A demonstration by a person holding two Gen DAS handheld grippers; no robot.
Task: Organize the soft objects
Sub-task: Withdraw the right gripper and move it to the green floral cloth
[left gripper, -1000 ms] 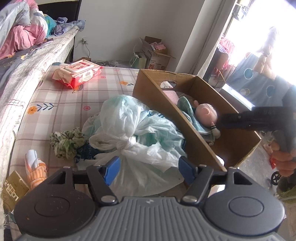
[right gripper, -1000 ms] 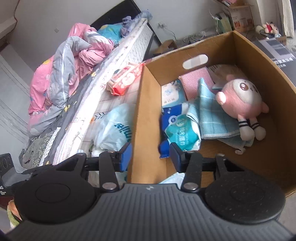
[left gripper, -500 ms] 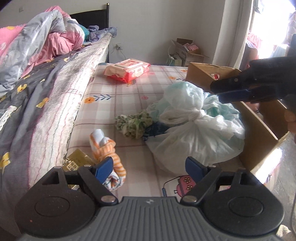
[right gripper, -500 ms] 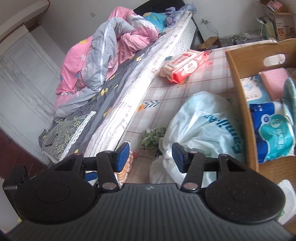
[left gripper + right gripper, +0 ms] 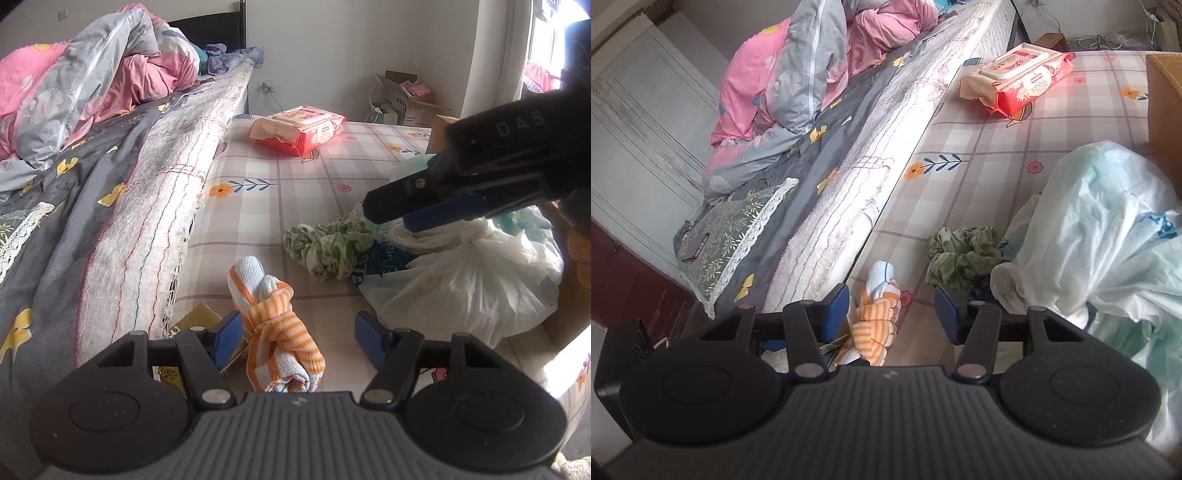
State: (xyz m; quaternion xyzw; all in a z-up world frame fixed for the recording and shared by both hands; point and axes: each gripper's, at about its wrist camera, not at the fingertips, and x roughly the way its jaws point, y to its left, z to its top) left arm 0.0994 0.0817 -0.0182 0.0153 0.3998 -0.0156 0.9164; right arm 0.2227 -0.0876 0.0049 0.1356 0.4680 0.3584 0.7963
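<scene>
The left gripper [image 5: 297, 332] is closing its jaws around the knotted orange-striped towel [image 5: 275, 332], which is lying between the pads on the checked mat [image 5: 295, 184], pads not yet pressing. The right gripper [image 5: 891, 312] is hovering part-open and empty, with the green cloth [image 5: 962, 258] at 1 o'clock beside the white plastic bag [image 5: 1100, 236].

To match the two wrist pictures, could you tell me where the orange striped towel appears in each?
Left wrist: the towel lies low at centre, between the left gripper's closing jaws.
Right wrist: the towel lies low, left of centre, between the right gripper's jaws.
Shared landmark: the red wipes pack.
</scene>
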